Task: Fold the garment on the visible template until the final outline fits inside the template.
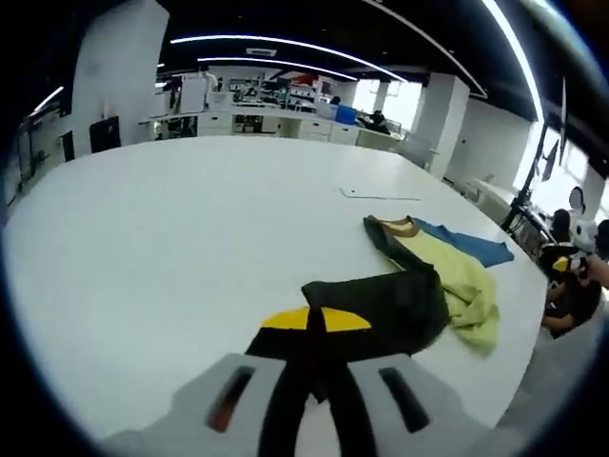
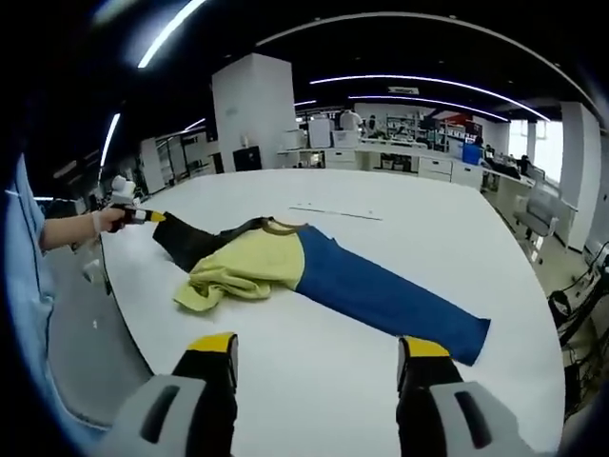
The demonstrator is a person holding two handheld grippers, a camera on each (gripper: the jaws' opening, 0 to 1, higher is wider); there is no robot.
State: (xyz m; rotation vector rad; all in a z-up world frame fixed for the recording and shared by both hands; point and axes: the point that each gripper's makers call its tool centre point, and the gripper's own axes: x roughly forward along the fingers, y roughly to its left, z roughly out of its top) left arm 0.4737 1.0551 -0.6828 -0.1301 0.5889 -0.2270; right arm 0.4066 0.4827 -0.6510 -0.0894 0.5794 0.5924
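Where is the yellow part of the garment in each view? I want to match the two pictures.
Left gripper view: the yellow part lies right of centre, between the black part and the blue part.
Right gripper view: the yellow part lies left of centre, the blue part stretching right from it.
Shared landmark: the thin line marked on the white table beyond the garment.

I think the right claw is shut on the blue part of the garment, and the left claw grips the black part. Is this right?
Not quite. The right gripper view shows the right claw open above the white table, clear of the garment. The left claw does grip the black part.
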